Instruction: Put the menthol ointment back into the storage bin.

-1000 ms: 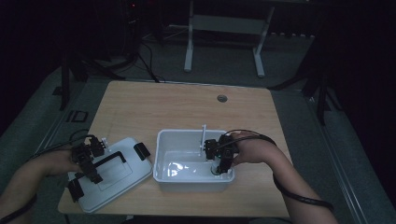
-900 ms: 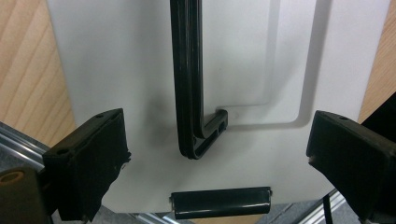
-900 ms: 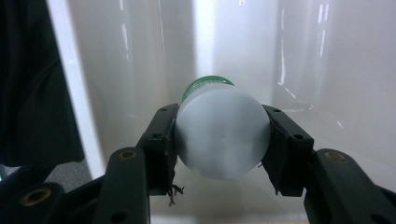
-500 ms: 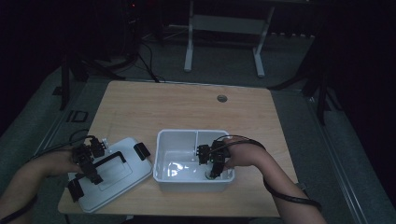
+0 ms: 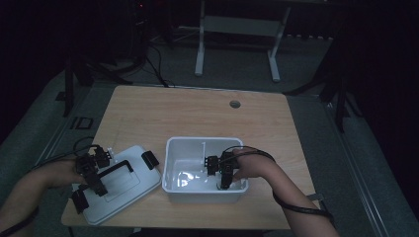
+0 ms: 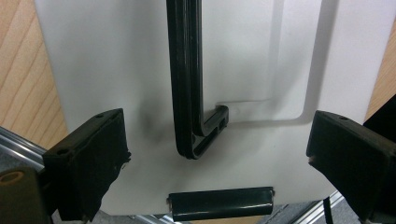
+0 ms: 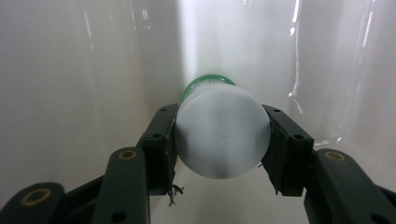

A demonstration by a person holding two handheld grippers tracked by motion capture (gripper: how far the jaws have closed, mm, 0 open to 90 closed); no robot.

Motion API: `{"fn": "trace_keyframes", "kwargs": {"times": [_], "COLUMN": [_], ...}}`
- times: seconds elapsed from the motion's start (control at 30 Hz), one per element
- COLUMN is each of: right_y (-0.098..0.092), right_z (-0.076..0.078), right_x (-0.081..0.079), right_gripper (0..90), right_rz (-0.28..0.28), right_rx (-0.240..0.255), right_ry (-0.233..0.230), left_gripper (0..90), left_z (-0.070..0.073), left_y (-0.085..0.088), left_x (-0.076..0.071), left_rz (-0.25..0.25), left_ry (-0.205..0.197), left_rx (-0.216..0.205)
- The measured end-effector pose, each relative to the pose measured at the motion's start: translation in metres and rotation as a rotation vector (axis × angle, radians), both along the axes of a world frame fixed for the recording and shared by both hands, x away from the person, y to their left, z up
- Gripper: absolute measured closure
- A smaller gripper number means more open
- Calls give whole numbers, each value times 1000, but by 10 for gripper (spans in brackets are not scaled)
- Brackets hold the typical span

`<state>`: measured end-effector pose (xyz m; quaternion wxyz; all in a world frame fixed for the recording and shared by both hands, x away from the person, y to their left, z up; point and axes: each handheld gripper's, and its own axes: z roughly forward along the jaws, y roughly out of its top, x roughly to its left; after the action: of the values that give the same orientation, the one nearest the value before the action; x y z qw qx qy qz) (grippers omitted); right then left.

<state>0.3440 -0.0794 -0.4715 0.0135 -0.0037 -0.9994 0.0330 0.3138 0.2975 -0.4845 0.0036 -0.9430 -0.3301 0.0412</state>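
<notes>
Bottle [image 7: 219, 135] clamped in right gripper [image 7: 220, 140], inside white bin [image 5: 178, 148].
Left gripper [image 6: 219, 154] released, jaws wide over bin lid [image 6: 116, 60], straddling its black handle [image 6: 187, 79].

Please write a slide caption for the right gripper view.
Right gripper clamps a white cylindrical container inside the white plastic bin.

White cylindrical container [image 7: 222, 135] with green far end, held crosswise, positioned inside white plastic bin [image 5: 180, 150].

No legible text, label, brand, number or sign on anything here.
</notes>
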Motion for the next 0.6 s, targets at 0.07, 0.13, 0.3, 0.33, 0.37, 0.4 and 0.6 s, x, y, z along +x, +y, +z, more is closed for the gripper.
{"fn": "trace_keyframes", "kwargs": {"times": [0.07,0.13,0.3,0.33,0.37,0.4,0.6], "right_y": [1,2,6,7,7,8,9], "right_z": [-3,-5,-9,-11,-12,-11,-12], "right_x": [0,0,0,-1,0,0,-1], "right_gripper": [500,500,500,500,500,500,497], "right_rz": [-4,0,1,2,8,6,-10], "right_rx": [-4,-8,-24,-31,-34,-30,-47], "right_ry": [-2,-13,-8,-6,-7,-7,-5], "left_gripper": [51,51,51,51,51,51,51], "left_z": [1,1,0,-1,0,0,-2], "left_y": [0,1,2,2,3,3,3], "left_x": [0,0,-1,-2,-2,-1,-2], "left_rz": [0,0,1,3,4,7,5], "left_ry": [-1,-1,8,6,4,3,8], "left_rx": [-1,-1,-2,-2,-1,-4,5]}}
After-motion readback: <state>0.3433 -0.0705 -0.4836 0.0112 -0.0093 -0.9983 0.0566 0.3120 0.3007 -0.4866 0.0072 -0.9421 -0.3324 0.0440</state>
